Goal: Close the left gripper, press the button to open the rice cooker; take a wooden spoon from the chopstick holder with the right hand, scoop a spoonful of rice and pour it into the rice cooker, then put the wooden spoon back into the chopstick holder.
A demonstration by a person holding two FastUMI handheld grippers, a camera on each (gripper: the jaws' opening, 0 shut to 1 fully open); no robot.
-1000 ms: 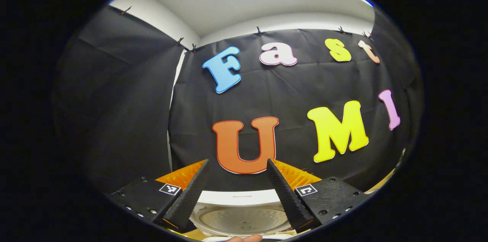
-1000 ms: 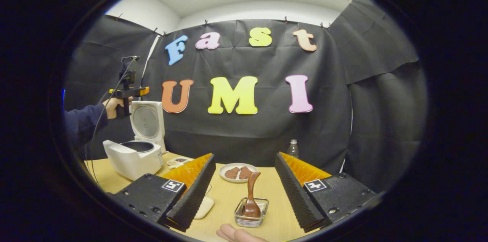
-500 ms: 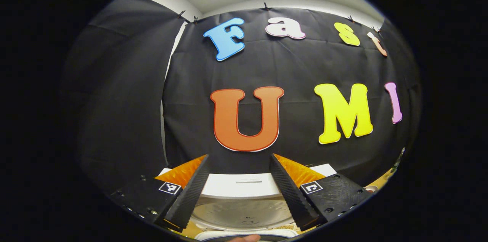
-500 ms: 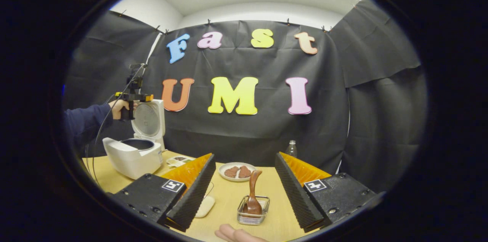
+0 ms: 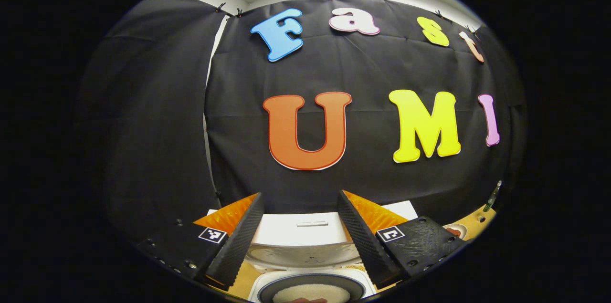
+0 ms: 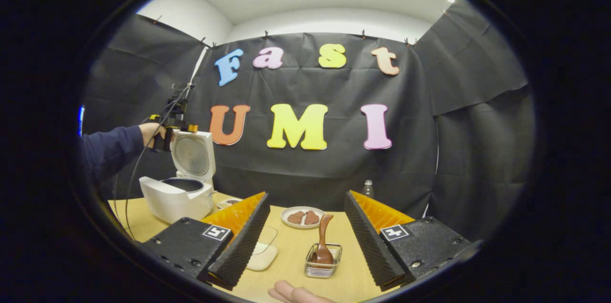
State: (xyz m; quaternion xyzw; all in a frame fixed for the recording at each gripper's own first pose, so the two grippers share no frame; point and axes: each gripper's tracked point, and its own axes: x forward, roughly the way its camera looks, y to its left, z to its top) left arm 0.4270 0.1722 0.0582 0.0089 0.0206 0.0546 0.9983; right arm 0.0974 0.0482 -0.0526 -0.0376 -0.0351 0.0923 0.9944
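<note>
The white rice cooker [image 6: 175, 196] stands open at the table's left, its lid [image 6: 193, 155] upright. In the left gripper view the lid [image 5: 305, 229] lies just beyond my open left gripper [image 5: 300, 198], and the inner pot [image 5: 311, 289] below it holds pale grains. A hand in a dark sleeve holds the left gripper [image 6: 173, 120] above the lid's top edge. My right gripper [image 6: 306, 195] is open and empty. Ahead of it, lower down, a brown wooden spoon [image 6: 324, 245] stands in the wire chopstick holder [image 6: 323, 268]. A clear dish of rice [image 6: 263, 253] sits partly behind the left finger.
A plate with brown food [image 6: 302, 217] and a clear bottle [image 6: 366, 188] stand at the table's back. A small dish [image 6: 228, 203] lies beside the cooker. Fingers of a person's hand [image 6: 296, 293] show at the bottom edge. Black cloth walls close in the tan table [image 6: 291, 238].
The left gripper has come down toward the open lid, so the pot now shows below it. The right gripper has drifted slightly; the spoon and holder have not moved.
</note>
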